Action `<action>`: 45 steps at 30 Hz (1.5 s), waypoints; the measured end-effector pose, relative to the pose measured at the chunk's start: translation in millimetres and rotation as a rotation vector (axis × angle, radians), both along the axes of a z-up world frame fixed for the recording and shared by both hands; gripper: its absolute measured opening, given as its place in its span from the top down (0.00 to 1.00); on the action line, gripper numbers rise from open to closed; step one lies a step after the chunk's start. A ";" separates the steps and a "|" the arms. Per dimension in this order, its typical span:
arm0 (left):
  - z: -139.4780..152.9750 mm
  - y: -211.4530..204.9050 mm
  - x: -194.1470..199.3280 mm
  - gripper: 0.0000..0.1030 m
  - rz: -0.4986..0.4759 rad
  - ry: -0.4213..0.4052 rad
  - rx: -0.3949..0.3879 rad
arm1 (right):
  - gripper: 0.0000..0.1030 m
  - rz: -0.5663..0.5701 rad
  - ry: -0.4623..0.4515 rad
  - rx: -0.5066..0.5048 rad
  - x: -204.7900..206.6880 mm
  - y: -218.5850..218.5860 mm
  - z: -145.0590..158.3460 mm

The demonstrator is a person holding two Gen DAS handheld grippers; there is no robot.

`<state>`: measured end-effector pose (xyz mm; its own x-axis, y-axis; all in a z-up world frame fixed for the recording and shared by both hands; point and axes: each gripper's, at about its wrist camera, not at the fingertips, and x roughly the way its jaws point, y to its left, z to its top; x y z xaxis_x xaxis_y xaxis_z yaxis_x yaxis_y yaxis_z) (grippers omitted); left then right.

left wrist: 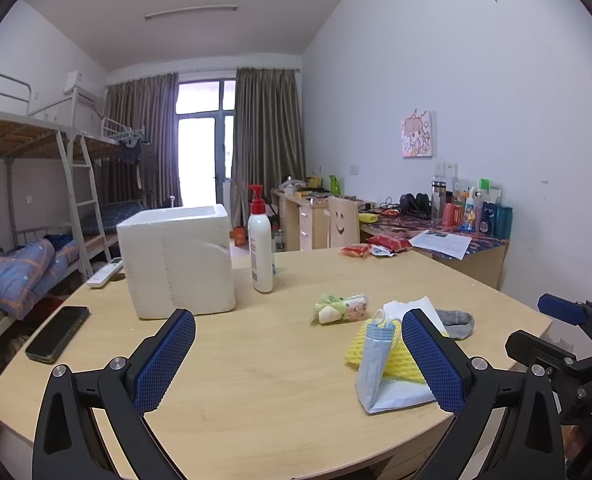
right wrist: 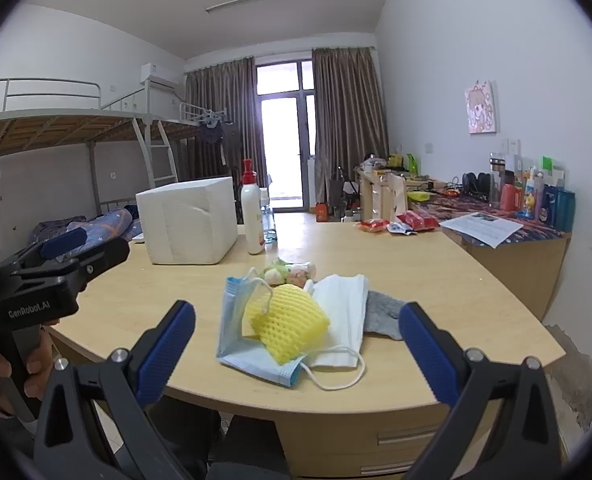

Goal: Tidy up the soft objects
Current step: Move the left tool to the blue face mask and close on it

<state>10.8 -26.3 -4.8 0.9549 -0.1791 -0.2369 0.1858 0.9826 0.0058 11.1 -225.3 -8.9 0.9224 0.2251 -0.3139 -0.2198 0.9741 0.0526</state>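
A pile of soft things lies near the table's front edge: a blue face mask [right wrist: 240,344] [left wrist: 374,360], a yellow foam net [right wrist: 286,322] [left wrist: 400,362] on top, a white mask [right wrist: 344,320] [left wrist: 410,308], a grey sock [right wrist: 384,314] [left wrist: 456,322] and a small floral cloth bundle [right wrist: 292,272] [left wrist: 340,308]. My right gripper [right wrist: 296,344] hangs open just in front of the pile, apart from it. My left gripper [left wrist: 296,356] is open over bare tabletop, its right finger [left wrist: 432,356] beside the masks. A white foam box [left wrist: 176,260] [right wrist: 190,220] stands further back.
A lotion pump bottle [left wrist: 261,248] [right wrist: 252,216] stands beside the box. A black phone [left wrist: 58,334] and a white remote [left wrist: 105,273] lie at the table's left. Red snack packets [right wrist: 396,224] sit at the far edge. A cluttered desk [right wrist: 508,232] runs along the right wall; bunk beds [left wrist: 36,216] stand left.
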 end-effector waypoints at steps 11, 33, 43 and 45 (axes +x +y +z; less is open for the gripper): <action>-9.8 -14.0 34.6 0.00 -0.028 0.065 0.004 | 0.00 -0.006 0.043 -0.005 26.3 -6.3 -7.2; -58.0 -42.2 77.3 0.00 -0.167 0.254 0.064 | 0.00 -0.033 0.152 -0.013 59.8 -16.7 -30.6; -75.9 -51.0 94.3 0.10 -0.221 0.367 0.055 | 0.01 -0.014 0.171 -0.006 69.4 -16.9 -35.0; -78.0 -52.8 97.0 0.14 -0.238 0.387 0.049 | 0.01 -0.005 0.176 -0.005 72.0 -16.4 -35.1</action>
